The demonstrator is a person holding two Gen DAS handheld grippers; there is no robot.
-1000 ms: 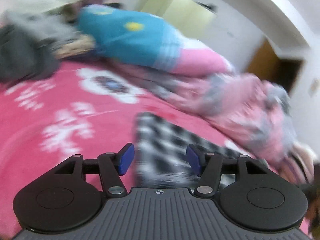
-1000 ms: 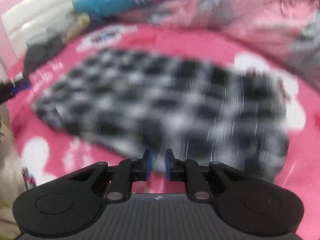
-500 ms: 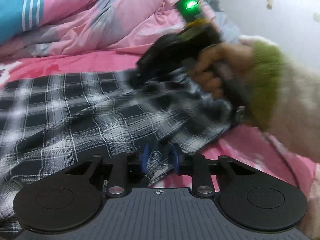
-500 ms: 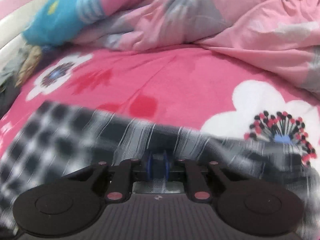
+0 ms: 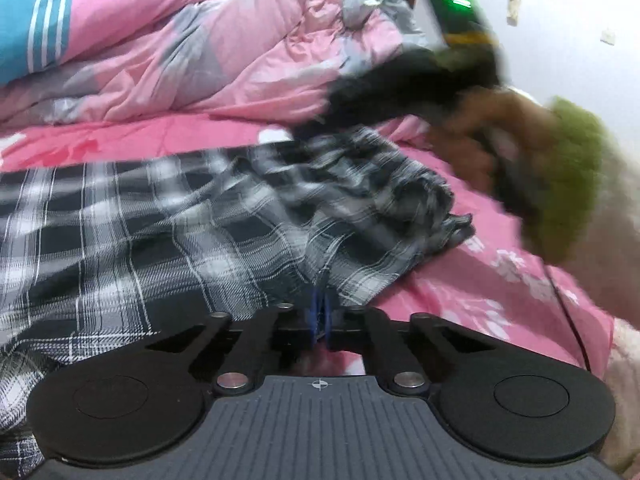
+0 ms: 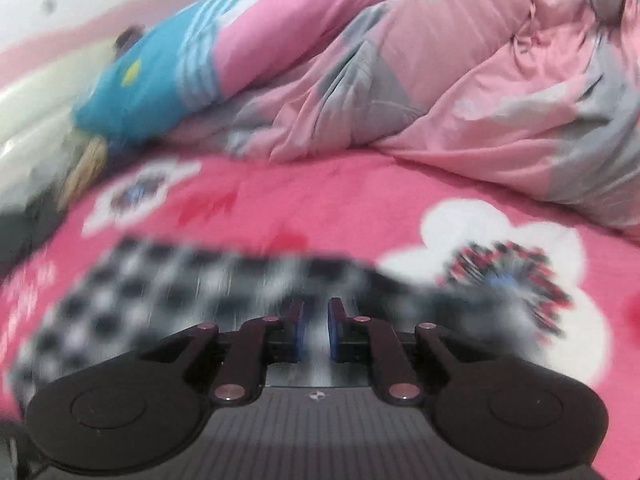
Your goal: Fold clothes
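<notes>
My left claw (image 5: 320,316), low centre of its view, is clamped on the plaid garment's (image 5: 180,216) edge. My right claw (image 6: 315,330) holds a narrow gap with blurred plaid cloth between the pads, apparently gripped. Best keep both corners taut and level over the pink bedsheet (image 6: 320,200). Both claws tilt downward.

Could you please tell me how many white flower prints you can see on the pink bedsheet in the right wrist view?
2: a large white flower print right of the black-and-white checked garment, and a smaller blurred one far left. The garment may hide others.
</notes>
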